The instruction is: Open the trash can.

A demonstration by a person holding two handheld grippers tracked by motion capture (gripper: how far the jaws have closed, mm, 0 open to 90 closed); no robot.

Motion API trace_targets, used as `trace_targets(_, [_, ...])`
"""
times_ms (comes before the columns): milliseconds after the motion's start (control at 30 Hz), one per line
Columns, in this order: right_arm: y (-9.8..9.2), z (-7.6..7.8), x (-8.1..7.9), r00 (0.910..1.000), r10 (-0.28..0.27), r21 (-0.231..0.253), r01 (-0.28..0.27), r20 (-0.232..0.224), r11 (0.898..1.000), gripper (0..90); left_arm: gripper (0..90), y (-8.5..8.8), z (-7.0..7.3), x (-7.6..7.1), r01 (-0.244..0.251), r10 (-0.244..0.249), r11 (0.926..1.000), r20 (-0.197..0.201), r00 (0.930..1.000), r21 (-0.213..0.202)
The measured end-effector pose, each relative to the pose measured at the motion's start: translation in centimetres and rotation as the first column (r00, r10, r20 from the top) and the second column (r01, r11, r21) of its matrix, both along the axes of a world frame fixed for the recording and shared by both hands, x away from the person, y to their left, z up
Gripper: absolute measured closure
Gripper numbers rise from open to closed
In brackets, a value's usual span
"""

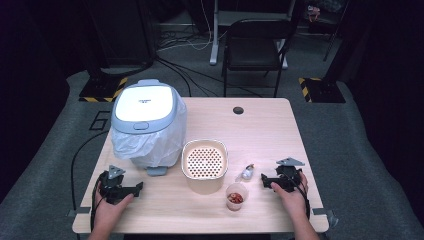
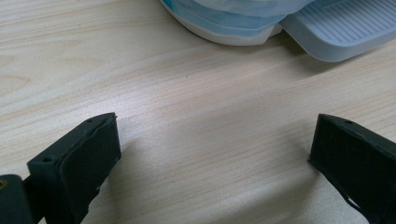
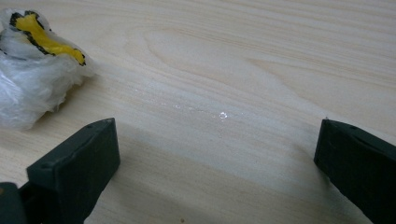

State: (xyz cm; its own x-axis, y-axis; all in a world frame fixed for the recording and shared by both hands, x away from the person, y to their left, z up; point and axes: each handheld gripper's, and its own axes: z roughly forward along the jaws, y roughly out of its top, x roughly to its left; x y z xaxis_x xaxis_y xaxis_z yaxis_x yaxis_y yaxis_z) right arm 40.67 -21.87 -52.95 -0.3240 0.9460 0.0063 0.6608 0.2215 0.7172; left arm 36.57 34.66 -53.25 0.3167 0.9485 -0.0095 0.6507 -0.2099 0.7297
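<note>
My left gripper (image 1: 136,189) lies low over the table's front left, held by a hand, and points right. In the left gripper view its jaws stand wide apart over bare wood, so the left gripper (image 2: 217,140) is open, with nothing between them. My right gripper (image 1: 265,181) rests at the front right and points left. In the right gripper view the right gripper (image 3: 217,144) is also open over bare wood. A crumpled clear wrapper (image 3: 37,70) with yellow and black print lies ahead of its left jaw, apart from it.
A white-lidded bin (image 1: 145,120) lined with a plastic bag stands at the left, its grey foot pedal (image 2: 341,25) just ahead of my left gripper. A beige perforated basket (image 1: 204,162) sits mid-table. In front of it are a small cup (image 1: 236,196) of red bits and the wrapper (image 1: 247,172).
</note>
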Motion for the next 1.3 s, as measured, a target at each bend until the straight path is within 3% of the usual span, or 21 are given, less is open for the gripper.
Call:
trace_targets(433, [0.0,0.0,0.0,1.0000,-0.001,0.001,0.001,0.000,1.000,0.0,1.4,-0.2,0.0,0.0,-0.050,0.050,0.9983,-0.001,0.9987,-0.028])
trace_targets(567, [0.0,0.0,0.0,1.0000,0.000,0.000,0.000,0.000,1.000,0.0,1.5,-0.4,0.0,0.0,-0.051,0.051,0.9987,0.004,0.9987,0.002])
trace_targets(767, [0.1,0.0,-0.2,1.0000,-0.007,0.003,0.007,0.001,1.000,0.0,2.2,-0.6,0.0,-0.1,-0.086,0.086,0.9962,0.005,0.9962,-0.008])
trace_targets(867, [0.1,0.0,-0.2,1.0000,-0.009,0.003,0.009,0.000,1.000,0.0,8.3,-0.7,0.1,-0.3,-0.116,0.116,0.9933,0.011,0.9932,-0.004])
trace_targets(900, [0.1,0.0,-0.2,1.0000,-0.010,0.002,0.010,0.001,1.000,0.0,10.3,-0.8,0.1,-0.4,-0.134,0.135,0.9905,0.015,0.9907,-0.027])
trace_targets(933, [0.1,0.0,-0.2,0.9999,-0.010,0.002,0.010,0.001,1.000,0.0,13.8,-0.6,0.2,-0.5,-0.123,0.123,0.9924,0.018,0.9923,-0.005])
trace_targets(1033, [0.1,0.0,-0.2,0.9999,-0.012,0.002,0.012,0.000,1.000,0.0,16.4,-0.7,0.3,-0.5,-0.141,0.142,0.9887,0.013,0.9898,-0.051])
trace_targets(1100, [0.1,0.0,-0.2,0.9999,-0.012,0.002,0.012,0.000,1.000,0.0,20.4,-0.5,0.5,-0.5,-0.136,0.137,0.9904,0.005,0.9906,-0.024])
trace_targets(1167, [0.2,0.0,-0.2,0.9999,-0.017,0.003,0.017,0.001,1.000,0.0,32.0,-0.6,0.8,-0.6,-0.132,0.133,0.9892,0.003,0.9911,-0.063])
trace_targets(1233, [0.2,0.0,-0.2,0.9998,-0.019,0.003,0.019,0.002,1.000,0.0,38.8,-0.6,1.2,-0.8,-0.128,0.126,0.9895,-0.030,0.9916,-0.068])
trace_targets(1300, [0.2,0.0,-0.3,0.9998,-0.019,0.003,0.019,0.001,1.000,0.0,44.3,-0.9,1.8,-1.1,-0.142,0.141,0.9864,-0.019,0.9898,-0.083])
